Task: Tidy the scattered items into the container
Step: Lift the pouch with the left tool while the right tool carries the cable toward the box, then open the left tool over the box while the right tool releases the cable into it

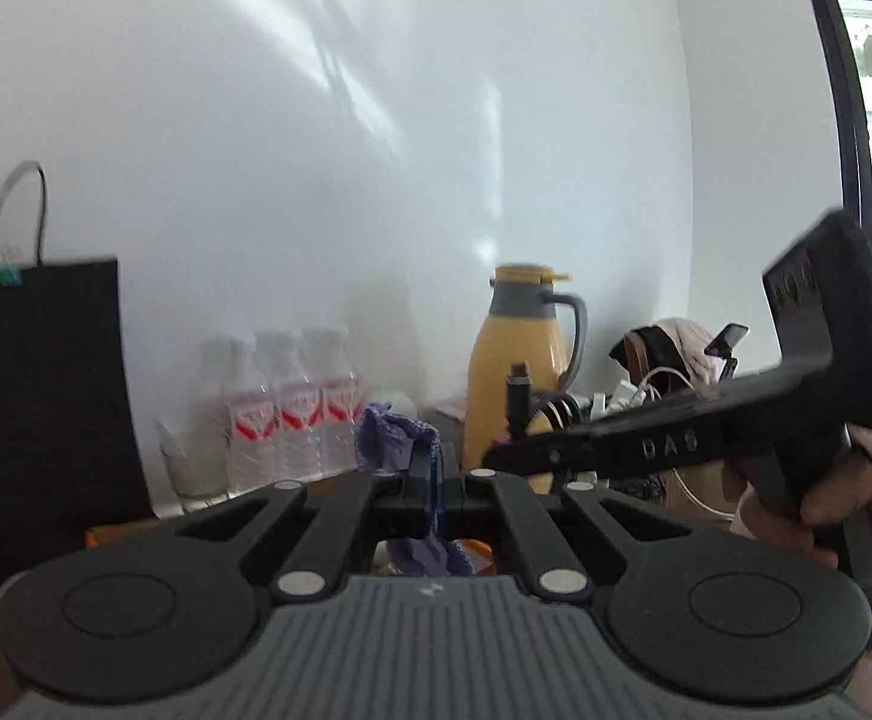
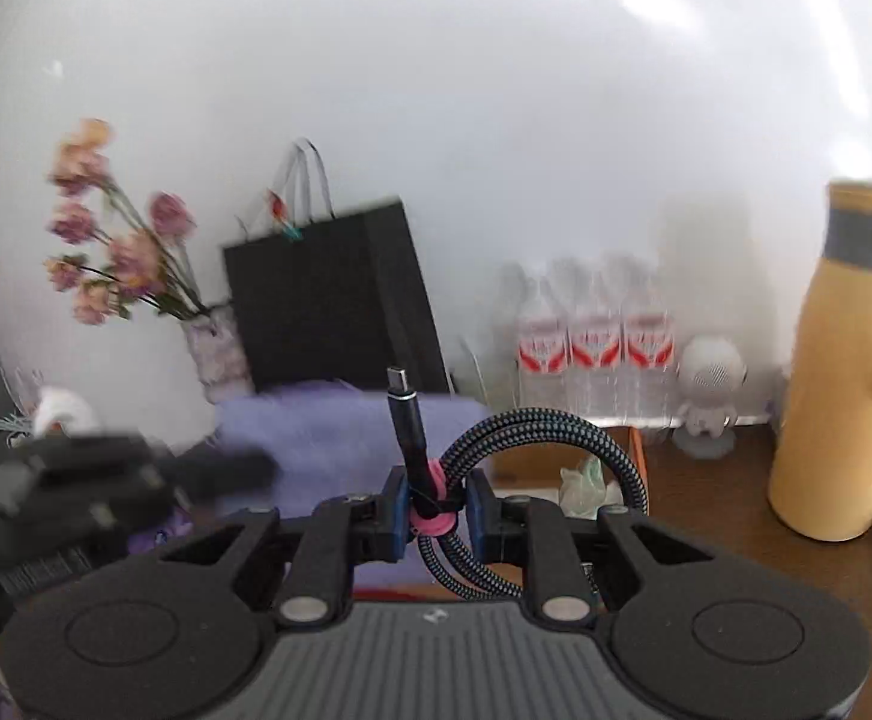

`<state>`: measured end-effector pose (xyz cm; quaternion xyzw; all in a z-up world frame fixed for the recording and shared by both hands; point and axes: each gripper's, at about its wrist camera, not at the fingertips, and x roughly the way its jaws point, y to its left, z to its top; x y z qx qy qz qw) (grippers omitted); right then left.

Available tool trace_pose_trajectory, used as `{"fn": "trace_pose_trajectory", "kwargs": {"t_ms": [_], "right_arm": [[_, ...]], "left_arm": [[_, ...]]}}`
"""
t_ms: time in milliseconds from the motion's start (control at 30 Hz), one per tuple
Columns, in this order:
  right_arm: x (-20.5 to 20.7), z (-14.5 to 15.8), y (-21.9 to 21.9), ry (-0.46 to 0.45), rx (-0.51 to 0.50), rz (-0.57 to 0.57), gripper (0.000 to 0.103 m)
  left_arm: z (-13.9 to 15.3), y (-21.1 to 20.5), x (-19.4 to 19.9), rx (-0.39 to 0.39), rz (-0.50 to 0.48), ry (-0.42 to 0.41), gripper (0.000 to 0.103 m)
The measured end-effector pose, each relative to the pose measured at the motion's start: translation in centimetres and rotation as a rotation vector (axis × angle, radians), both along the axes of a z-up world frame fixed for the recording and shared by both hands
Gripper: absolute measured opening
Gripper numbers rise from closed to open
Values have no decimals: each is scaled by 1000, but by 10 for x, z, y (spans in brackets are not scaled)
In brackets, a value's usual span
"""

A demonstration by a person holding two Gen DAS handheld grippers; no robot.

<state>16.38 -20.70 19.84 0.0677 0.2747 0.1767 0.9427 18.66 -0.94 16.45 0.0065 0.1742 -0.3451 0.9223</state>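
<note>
orange container (image 2: 568, 456) lies just ahead of and below the right gripper (image 2: 436, 510), the nearer one, clamped on coiled cable (image 2: 532, 438), plug end upright. left gripper (image 1: 429, 492) is clenched on purple cloth (image 1: 396, 435).

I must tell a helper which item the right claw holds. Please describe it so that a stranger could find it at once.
Start at the tall yellow jug on the right of the brown table. To its left, the right claw is closed on a coiled cable. Unlike the bottles behind, it is dark and braided, bound by a pink tie, with one metal plug pointing up.
</note>
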Motion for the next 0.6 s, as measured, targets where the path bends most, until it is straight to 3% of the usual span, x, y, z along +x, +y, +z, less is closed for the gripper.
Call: {"fn": "trace_pose_trajectory", "kwargs": {"t_ms": [67,133,200,300,367,467,567,600], "right_arm": [[54,-13,4,143,-41,16,18],[98,-37,10,274,-107,12,18],[129,-65,21,380,-181,22,18],[156,-105,38,443,-265,26,18],[168,-123,44,485,-295,38,18],[179,-151,49,619,-290,83,18],[185,-149,42,635,-255,54,24],[186,-143,38,642,-227,38,34]], "left_arm": [[-36,0,56,31,34,181,2],[-73,1,97,114,128,282,2],[-99,-1,123,198,151,350,3],[-114,-7,138,306,234,354,3],[-118,-9,144,332,275,345,3],[-124,-8,143,379,271,373,4],[-126,-7,139,390,267,392,10],[-123,-7,138,380,265,390,18]]}}
